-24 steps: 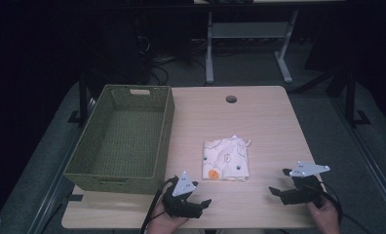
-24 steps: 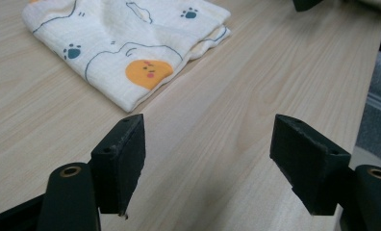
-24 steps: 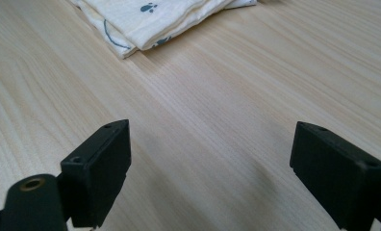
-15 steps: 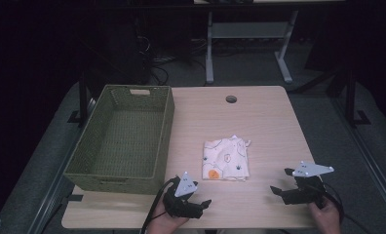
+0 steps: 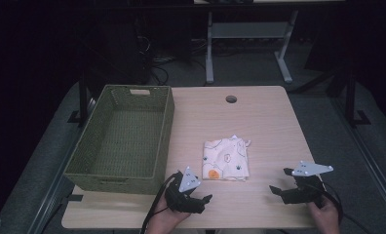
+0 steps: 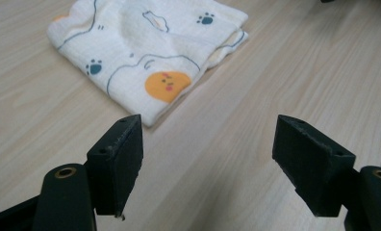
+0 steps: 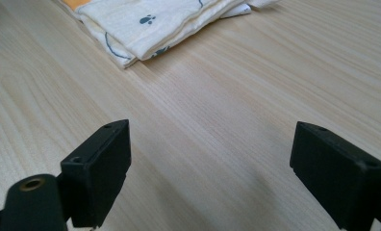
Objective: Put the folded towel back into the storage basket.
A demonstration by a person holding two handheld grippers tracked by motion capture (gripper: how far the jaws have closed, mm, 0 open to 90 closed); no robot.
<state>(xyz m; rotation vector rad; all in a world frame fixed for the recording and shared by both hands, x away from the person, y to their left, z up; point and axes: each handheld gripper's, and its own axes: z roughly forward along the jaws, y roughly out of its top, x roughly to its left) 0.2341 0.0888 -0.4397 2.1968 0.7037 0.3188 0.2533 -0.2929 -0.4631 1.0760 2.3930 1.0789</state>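
Observation:
A folded cream cloth (image 5: 225,159) printed with paw marks and an orange face lies flat on the wooden table (image 5: 259,122), right of the basket. My left gripper (image 5: 203,200) rests near the table's front edge, just below the cloth's near left corner, jaws wide open and empty. In the left gripper view the cloth (image 6: 145,48) lies just past the open left gripper (image 6: 210,139), its corner close to the left jaw. My right gripper (image 5: 277,191) sits at the front right, open and empty, pointing left. In the right gripper view the cloth (image 7: 155,19) is farther off beyond the right gripper (image 7: 212,139).
A green woven basket (image 5: 164,136) stands empty on the table's left half. A round cable hole (image 5: 231,99) sits near the far edge. Bare wood lies between the two grippers and behind the cloth. Beyond the table stand dark floor and desk legs.
The right gripper has edged a little to the right. The left gripper and the cloth have stayed where they were.

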